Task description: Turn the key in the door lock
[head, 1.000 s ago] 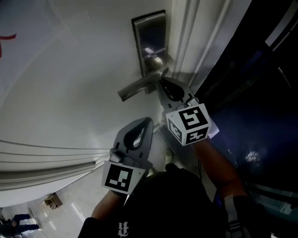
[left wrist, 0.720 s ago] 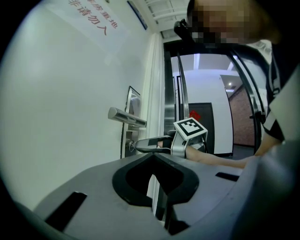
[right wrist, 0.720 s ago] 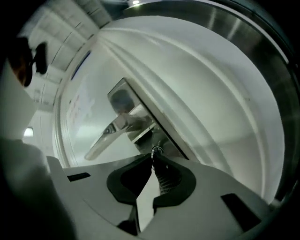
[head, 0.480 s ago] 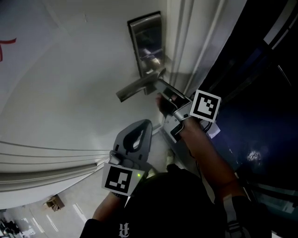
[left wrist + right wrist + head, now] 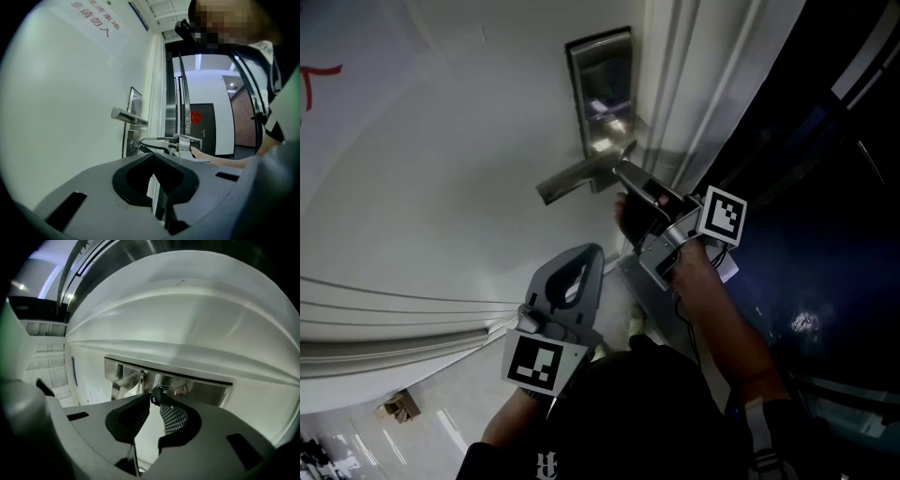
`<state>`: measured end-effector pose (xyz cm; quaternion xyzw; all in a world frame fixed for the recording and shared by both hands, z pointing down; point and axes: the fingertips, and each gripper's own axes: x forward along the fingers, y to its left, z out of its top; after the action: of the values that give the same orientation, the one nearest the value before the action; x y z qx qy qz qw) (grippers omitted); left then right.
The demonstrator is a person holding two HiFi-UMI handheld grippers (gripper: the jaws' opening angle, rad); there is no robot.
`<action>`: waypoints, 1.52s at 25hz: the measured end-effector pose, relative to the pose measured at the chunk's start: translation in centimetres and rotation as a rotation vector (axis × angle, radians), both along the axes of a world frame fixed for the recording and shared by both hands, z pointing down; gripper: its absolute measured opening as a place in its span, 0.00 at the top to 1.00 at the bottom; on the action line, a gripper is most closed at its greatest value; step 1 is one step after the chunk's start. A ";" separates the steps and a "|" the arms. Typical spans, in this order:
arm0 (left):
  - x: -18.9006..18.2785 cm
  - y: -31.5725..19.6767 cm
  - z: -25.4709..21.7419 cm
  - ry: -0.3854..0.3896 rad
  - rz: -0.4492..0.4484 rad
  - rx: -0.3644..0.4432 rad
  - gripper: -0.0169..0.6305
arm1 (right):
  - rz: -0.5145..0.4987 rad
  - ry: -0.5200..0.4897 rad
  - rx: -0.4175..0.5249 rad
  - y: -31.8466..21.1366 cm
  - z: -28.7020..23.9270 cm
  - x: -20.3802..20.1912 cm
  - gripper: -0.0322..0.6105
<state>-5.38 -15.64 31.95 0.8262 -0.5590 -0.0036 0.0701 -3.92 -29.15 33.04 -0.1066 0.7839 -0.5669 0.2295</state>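
Brushed-steel lock plate stood upright on the white door, close to the door's edge and the pale door frame. A steel lever handle projected from the lower part of the plate and pointed away from the frame.

Position of the task item: the key sat in the plate, just under the lever handle as the left gripper view showed it. A thin metal key ring hung at the key's head.

Right gripper: its jaws were drawn narrow and clamped on the head of the key, with the textured pads meeting at the tips. In the head view this gripper reached up to the underside of the lever handle, and its marker cube was turned out to the side toward the dark doorway. The person's right forearm ran down and back from it.

Left gripper: it hung lower than the handle and well apart from the lock plate, tips aimed up along the door. Its jaws were pressed together at the tips with nothing held between them.

Red lettering showed high on the white face in the left gripper view.
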 end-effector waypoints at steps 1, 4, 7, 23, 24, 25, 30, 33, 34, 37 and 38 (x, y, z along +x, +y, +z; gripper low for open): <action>0.0 0.0 0.0 0.001 0.000 -0.001 0.96 | 0.015 0.027 0.047 0.3 -0.2 0.5 0.88; 0.0 0.1 0.2 0.005 0.002 -0.002 0.96 | 0.091 0.276 0.366 1.1 -1.4 2.0 0.88; 0.1 0.3 0.4 0.017 0.003 -0.004 0.96 | 0.166 0.695 0.884 2.2 -2.3 2.6 0.88; 0.3 1.2 0.4 0.034 -0.015 0.004 0.96 | 0.215 1.473 2.047 4.2 -1.3 0.4 0.88; 0.4 1.2 0.3 0.034 -0.015 0.005 0.96 | 0.232 1.545 2.171 4.1 -1.0 0.3 0.88; 0.4 1.3 0.3 0.034 -0.016 0.006 0.96 | 0.247 1.604 2.286 4.1 -0.7 0.3 0.88; 0.4 1.3 0.5 0.043 -0.022 0.006 0.96 | 0.308 1.722 2.610 3.2 0.0 -0.3 0.87; 0.3 1.5 0.6 0.048 -0.025 0.006 0.96 | 0.349 1.761 2.675 2.5 -0.4 -0.6 0.87; 0.2 1.6 0.6 0.048 -0.027 0.006 0.96 | 0.358 1.772 2.689 2.4 -0.5 -0.8 0.87; 0.1 1.8 0.5 0.048 -0.028 0.009 0.96 | 0.375 1.795 2.722 2.2 -0.4 -1.3 0.87; 0.1 1.8 0.6 0.049 -0.029 0.009 0.96 | 0.377 1.795 2.732 2.3 -0.2 -1.5 0.87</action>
<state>-5.27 -13.85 32.51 0.8181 -0.5688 -0.0274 0.0798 -5.41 -26.87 32.82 0.2000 -0.5239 -0.7753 0.2905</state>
